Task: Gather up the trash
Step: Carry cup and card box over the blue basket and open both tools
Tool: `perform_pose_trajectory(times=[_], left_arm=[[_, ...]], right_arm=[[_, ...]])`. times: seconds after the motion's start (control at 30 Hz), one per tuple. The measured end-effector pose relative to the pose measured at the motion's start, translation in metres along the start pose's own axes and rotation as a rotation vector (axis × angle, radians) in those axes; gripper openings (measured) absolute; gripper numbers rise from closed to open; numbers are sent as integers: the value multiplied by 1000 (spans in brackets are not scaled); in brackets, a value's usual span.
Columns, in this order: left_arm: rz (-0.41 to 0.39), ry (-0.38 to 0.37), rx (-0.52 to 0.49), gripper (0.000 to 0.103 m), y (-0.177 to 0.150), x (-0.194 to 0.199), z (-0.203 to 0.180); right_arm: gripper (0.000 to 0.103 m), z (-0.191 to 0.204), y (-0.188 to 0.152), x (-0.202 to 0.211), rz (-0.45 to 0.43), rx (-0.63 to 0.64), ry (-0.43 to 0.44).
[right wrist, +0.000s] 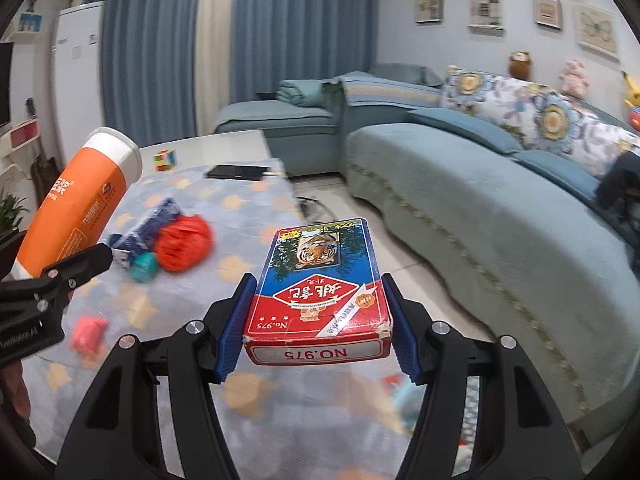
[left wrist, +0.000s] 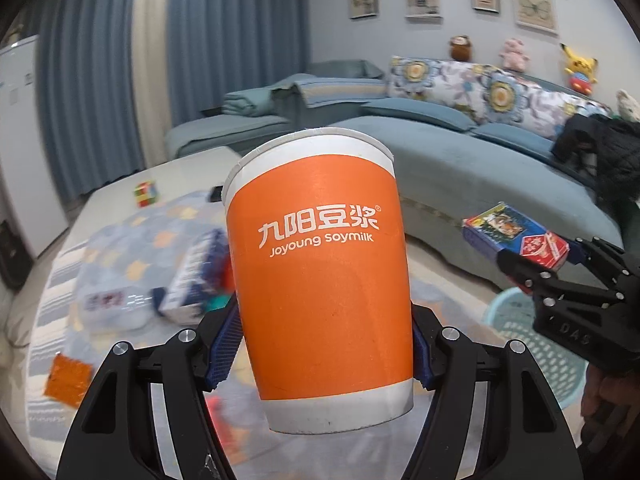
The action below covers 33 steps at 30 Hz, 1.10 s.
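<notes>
Living-room table (right wrist: 248,216) below; hand-held grippers clamped on paper cup (left wrist: 320,264), card box (right wrist: 320,288).

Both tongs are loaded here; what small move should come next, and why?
Probably carry the orange cup in the left tongs over the teal basket at lower right; the right tongs already hold the card box near it.
</notes>
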<state>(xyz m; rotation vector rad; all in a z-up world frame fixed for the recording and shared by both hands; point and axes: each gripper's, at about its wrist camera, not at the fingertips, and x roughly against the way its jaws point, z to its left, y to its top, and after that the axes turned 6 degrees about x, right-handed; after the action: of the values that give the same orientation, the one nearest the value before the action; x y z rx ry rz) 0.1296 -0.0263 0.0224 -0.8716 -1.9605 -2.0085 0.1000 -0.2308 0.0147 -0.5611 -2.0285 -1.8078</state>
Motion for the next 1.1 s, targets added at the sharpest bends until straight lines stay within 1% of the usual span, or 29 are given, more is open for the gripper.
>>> perform_pose_trajectory(times=[0.1, 0.2, 0.27, 0.37, 0.57, 0.63, 0.77, 0.93, 1.0, 1.07, 1.1], left_arm=[[9, -52, -44, 66, -5, -3, -32], [11, -89, -84, 66, -11, -4, -58], [12, -118, -106, 66, -15, -4, -73], [20, -166, -166, 66, -25, -5, -104], [41, -230, -252, 66, -39, -10, -145], [52, -239, -274, 66, -41, -15, -157], [101, -267, -266, 66, -44, -28, -174], [128, -289, -338, 66, -48, -43, -201], [141, -294, -352, 67, -47, -50, -210], [160, -309, -370, 68, -48, -56, -219], [170, -312, -379, 69, -48, -58, -223]], right_arm=[[58, -33, -13, 12, 8, -33, -40], [58, -63, -24, 25, 10, -68, -74], [58, -78, -30, 32, 10, -82, -90], [58, -102, -40, 42, 16, -103, -114], [58, -140, -63, 54, 41, -137, -157], [58, -153, -69, 55, 57, -155, -163], [58, -176, -83, 59, 78, -194, -180], [58, -200, -94, 55, 116, -230, -189], [58, -204, -97, 50, 140, -235, -172], [59, -204, -99, 42, 174, -233, -137], [59, -204, -100, 39, 188, -231, -138]])
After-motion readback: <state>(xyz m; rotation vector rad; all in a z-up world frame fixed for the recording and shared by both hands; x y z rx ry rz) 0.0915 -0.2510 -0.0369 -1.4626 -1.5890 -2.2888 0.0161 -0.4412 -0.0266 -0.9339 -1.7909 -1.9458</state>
